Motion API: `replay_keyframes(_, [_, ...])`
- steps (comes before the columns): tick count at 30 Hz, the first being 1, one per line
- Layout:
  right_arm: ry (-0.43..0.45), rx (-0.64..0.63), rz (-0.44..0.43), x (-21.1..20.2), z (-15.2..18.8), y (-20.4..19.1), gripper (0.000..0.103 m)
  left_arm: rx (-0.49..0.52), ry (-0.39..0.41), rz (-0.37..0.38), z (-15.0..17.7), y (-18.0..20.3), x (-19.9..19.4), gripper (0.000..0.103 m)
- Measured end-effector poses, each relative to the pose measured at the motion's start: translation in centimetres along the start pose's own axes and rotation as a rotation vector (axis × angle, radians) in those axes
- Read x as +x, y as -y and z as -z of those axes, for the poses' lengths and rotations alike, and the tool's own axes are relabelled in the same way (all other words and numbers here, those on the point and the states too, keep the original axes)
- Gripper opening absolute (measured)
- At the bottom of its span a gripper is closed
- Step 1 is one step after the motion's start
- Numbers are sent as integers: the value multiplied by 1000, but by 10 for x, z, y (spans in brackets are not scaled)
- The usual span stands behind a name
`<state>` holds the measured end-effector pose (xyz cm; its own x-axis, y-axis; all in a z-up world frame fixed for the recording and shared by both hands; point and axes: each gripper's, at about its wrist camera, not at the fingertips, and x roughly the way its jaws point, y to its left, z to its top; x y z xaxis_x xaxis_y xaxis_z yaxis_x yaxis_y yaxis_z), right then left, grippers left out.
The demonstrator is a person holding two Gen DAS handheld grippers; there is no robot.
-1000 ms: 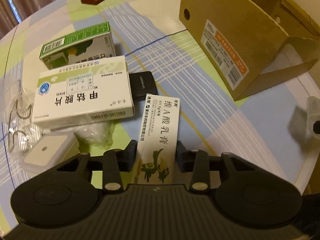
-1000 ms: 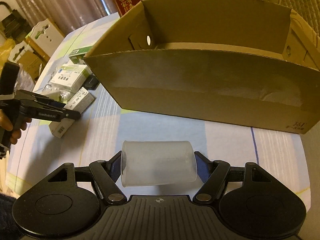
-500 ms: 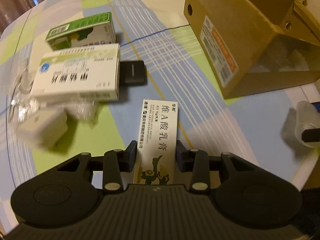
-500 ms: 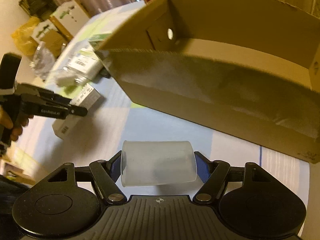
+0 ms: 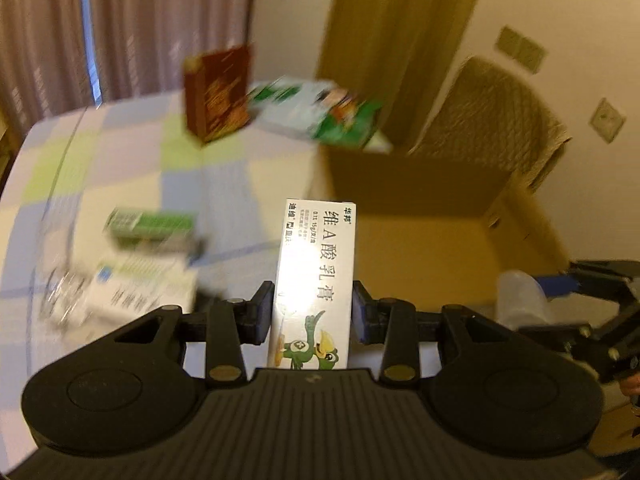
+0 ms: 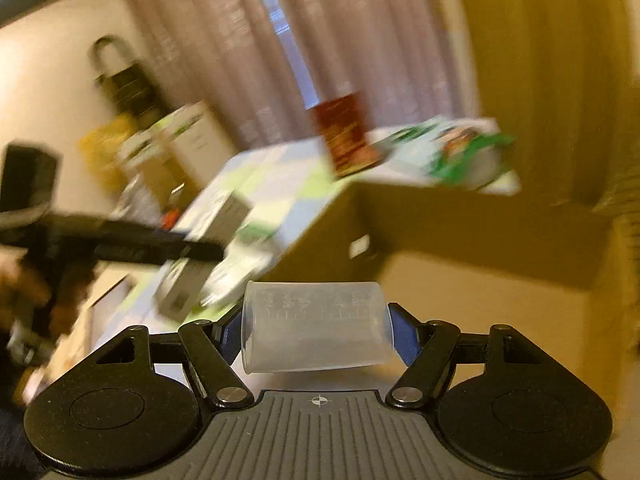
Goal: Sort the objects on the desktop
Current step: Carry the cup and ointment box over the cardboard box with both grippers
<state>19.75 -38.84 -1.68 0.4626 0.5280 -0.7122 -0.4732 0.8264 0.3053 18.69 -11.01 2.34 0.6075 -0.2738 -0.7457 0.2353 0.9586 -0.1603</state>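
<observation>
Ointment carton [image 5: 314, 280] is clamped by its long sides in my left tool [image 5: 312, 314], raised beside the open cardboard box [image 5: 420, 208]; light, easily crushed. My right tool [image 6: 316, 330] squeezes a plastic measuring cup [image 6: 316, 330] by its ends; thin and slippery. Other medicine packs [image 5: 140, 280] lie blurred on the tabletop [image 5: 120, 152]; the box wall stands in between.

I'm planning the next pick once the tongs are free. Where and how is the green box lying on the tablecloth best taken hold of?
Grip the green box across its two long side faces, near mid-length, coming down from above. It lies flat with its broad face up, so the narrow width probably fits between the tongs. The white box sits close on its near side, so a low approach from there looks crowded. Blur hides its exact edges.
</observation>
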Motion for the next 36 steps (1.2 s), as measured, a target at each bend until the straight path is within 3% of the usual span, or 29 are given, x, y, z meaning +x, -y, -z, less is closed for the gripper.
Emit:
replay_keyframes(7, [100,68,132,-12,-35,37,72,70,29,78,-44,62,40,34])
replay_keyframes(10, [70,90,158,0,-34,48,71,92,7,90,-55,82,62,34])
replay_keyframes(14, [-20,115,175,22,-33,64,71,94,-63,90,-62,95,104,34])
replay_keyframes(20, [-203,40,203,58,-30,80,72,74,-206,49,-52,92,159,34])
replay_keyframes(28, [-421,32,169,101,-27,95,72,97,-338,8,-37,88,189,34])
replay_keyframes(36, [-517,8,158,127,-25,98,72,92,-425,-14,-25,90,212,35])
